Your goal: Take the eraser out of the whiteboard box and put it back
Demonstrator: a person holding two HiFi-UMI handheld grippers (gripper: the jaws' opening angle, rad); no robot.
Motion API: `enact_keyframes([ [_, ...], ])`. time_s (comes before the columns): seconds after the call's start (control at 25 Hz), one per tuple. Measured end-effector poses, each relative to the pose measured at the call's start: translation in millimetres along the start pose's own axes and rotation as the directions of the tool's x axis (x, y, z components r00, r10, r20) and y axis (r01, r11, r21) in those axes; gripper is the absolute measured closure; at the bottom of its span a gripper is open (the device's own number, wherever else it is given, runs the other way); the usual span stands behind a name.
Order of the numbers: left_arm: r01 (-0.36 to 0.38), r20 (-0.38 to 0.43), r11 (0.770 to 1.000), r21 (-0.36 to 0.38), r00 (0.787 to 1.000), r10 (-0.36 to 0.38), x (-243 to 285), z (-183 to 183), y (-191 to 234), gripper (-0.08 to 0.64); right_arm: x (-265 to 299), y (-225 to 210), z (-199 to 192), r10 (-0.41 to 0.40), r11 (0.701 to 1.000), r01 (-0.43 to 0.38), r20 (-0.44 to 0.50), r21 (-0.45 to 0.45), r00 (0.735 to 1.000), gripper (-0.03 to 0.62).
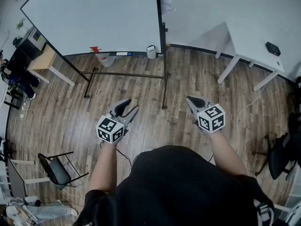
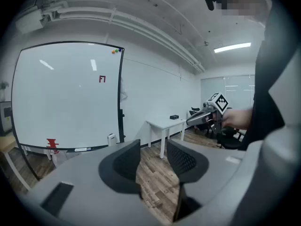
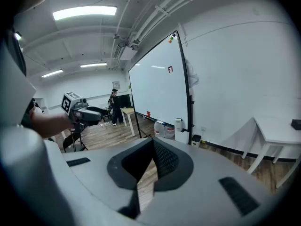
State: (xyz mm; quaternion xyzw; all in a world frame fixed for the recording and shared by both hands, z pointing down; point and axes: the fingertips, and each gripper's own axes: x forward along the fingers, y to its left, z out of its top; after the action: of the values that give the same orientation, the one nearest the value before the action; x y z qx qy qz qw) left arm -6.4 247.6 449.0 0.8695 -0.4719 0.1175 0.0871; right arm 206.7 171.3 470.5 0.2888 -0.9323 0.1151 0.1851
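Left gripper [image 1: 129,108]: jaws apart, empty. Right gripper [image 1: 193,101]: jaws together, empty. Whiteboard [image 1: 94,18] ahead; white box [image 1: 151,52], possibly the eraser's, at its lower corner.

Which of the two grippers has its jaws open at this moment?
The left gripper: its jaws stand apart, with the wooden floor showing between them. The right gripper has its jaw tips together.

so the whiteboard [image 1: 94,18] stands well ahead of the left hand-held gripper [image 1: 133,104]; tabletop [image 1: 249,36] is ahead-right of the right hand-held gripper [image 1: 190,99], chair [image 1: 52,169] back-left.
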Motion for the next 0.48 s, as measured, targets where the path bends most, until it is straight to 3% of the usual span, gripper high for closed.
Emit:
enact_keyframes([
  [0.48, 0.008, 0.011, 1.000, 0.000, 1.000, -0.008, 19, 5, -8, 0.376, -6, -20, -5, -0.011, 1.000, 0.011, 0.001, 0.029, 1.000, 0.598],
])
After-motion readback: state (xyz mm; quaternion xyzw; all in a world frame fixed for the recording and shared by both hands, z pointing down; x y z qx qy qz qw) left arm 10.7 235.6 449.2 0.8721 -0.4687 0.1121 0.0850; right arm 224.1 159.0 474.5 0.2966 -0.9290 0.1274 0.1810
